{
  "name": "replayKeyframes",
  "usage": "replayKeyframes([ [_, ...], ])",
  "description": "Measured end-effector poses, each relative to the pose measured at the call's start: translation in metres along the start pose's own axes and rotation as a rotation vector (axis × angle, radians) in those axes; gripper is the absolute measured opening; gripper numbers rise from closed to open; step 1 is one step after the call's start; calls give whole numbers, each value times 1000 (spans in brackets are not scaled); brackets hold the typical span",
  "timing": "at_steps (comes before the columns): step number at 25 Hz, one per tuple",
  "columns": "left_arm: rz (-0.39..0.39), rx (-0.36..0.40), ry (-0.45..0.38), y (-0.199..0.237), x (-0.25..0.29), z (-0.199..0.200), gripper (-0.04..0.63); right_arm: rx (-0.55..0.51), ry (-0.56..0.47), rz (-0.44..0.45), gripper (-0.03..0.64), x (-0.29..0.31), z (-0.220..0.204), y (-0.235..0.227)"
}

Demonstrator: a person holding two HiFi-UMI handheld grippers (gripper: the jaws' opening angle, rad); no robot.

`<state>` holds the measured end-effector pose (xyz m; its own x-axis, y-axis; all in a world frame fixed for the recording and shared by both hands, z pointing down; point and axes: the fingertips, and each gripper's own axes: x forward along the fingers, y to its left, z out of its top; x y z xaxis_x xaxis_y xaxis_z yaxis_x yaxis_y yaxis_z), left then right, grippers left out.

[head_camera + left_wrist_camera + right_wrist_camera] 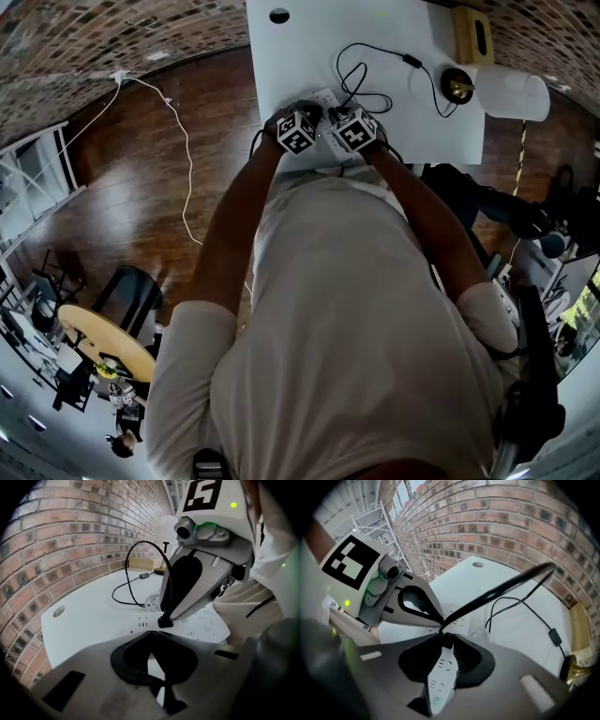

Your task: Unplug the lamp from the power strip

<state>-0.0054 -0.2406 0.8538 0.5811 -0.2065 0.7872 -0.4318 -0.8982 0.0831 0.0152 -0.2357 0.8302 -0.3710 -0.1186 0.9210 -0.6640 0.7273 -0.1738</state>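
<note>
A white power strip (201, 625) lies at the near edge of the white table (309, 47). A black lamp plug (164, 620) sits in it, and its cord (140, 545) loops away to the lamp (511, 94) with a white shade at the table's right end. My right gripper (446, 639) is shut on the plug, with the pads pressing its sides. My left gripper (150, 634) is shut, with its tips together on the strip just beside the plug. In the right gripper view the left gripper (439, 622) meets the cord at the strip.
A wooden box (473, 36) stands behind the lamp. The cord carries an inline switch (411, 61) mid-table. A round grommet (279, 15) sits at the table's far left corner, against the brick wall (70, 536). A white cable (183, 141) trails over the wooden floor.
</note>
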Motion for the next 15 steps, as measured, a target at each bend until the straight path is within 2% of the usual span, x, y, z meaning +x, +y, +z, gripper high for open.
replayKeyframes([
  [4,-4,100,23,-3,0,0,3,6,2,-7,60,0,4,4],
  [6,3,127,31,-4,0,1,2,17,-12,-22,56,-5,5,4],
  [11,40,143,17,-4,1,1,-6,55,-99,-28,18,-23,13,4],
  [15,51,147,41,-5,1,1,-6,83,-103,10,17,-24,14,6],
])
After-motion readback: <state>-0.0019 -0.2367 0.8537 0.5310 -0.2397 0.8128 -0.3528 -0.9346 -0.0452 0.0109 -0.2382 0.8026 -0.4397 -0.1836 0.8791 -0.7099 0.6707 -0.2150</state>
